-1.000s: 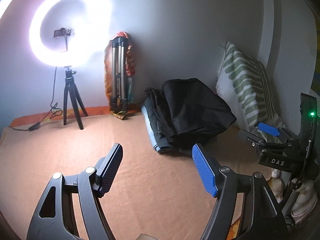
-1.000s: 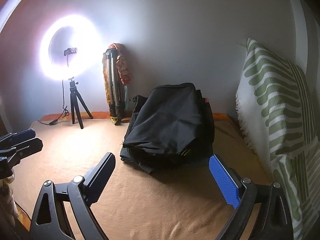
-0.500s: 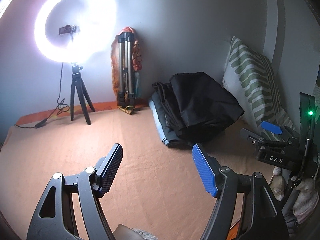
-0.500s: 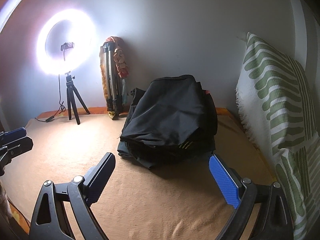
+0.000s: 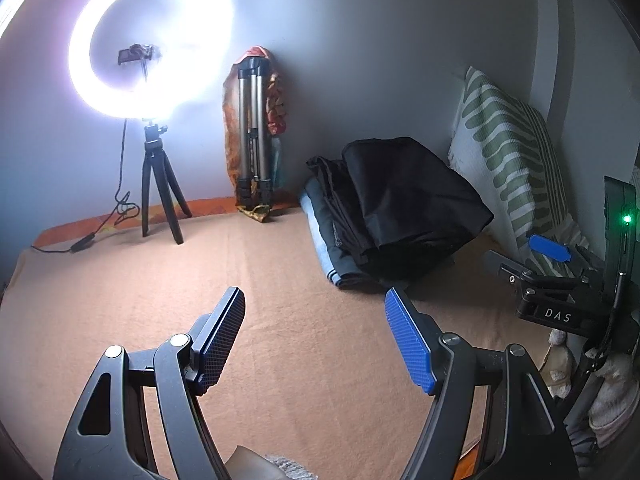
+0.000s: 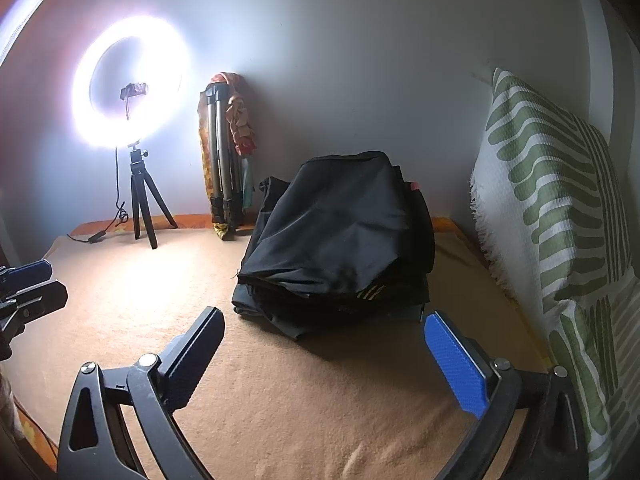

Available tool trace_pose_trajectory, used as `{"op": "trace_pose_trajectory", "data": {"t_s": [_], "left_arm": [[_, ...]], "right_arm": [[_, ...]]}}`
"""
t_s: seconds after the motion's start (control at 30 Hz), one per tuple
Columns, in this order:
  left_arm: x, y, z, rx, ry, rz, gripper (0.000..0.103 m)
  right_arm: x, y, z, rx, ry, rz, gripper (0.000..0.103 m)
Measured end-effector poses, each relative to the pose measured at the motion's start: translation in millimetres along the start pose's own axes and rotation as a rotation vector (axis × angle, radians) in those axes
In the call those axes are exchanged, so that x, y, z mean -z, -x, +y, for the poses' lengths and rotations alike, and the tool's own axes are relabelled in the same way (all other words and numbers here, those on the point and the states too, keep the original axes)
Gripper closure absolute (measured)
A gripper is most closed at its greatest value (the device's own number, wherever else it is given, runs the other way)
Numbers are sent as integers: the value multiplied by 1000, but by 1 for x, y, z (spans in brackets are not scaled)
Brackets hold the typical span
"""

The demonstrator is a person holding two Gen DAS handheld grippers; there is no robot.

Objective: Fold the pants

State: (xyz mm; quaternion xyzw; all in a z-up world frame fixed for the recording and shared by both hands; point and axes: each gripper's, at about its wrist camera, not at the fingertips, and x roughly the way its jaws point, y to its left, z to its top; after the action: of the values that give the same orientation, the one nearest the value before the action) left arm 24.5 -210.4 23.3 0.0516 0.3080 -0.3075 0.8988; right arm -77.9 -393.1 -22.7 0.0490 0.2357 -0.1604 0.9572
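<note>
Nearest the left wrist camera, the left tongs [image 5: 314, 300] stand wide apart over the tan blanket [image 5: 280, 280], nothing between their blue-faced pads and nothing touching them. From the right wrist camera, the right tongs [image 6: 324, 322] are likewise spread wide and empty above the same blanket [image 6: 320, 400]. Each pair shows at the edge of the other's view: the right tongs [image 5: 548, 248] sit low at the right side of the left view, and the left tongs [image 6: 30, 280] at the left edge of the right view.

Just beyond the right tongs lies the pile of pants [image 6: 340, 240], a stack of dark garments with a smooth black piece on top; a yellow mark shows on a lower layer at its near edge. In the left view the pile of pants [image 5: 396, 208] lies ahead and to the right, with a light blue layer at the bottom along its left side.

Beside the pile, to its right, a green-and-white patterned pillow [image 6: 560, 220] leans upright against the wall.

Farther back, a folded silver tripod [image 6: 222, 160] with orange patterned cloth draped behind it stands against the wall, left of the pile. Left of that, a lit ring light [image 6: 128, 84] on a small black tripod stands on the blanket, its cable trailing off to the left.
</note>
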Motion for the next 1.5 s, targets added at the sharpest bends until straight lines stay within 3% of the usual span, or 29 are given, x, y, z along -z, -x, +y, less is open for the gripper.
{"op": "trace_pose_trajectory", "data": {"t_s": [1.5], "left_arm": [[-2, -3, -8, 17, 10, 1, 22]], "right_arm": [[-1, -8, -3, -4, 8, 10, 0]]}}
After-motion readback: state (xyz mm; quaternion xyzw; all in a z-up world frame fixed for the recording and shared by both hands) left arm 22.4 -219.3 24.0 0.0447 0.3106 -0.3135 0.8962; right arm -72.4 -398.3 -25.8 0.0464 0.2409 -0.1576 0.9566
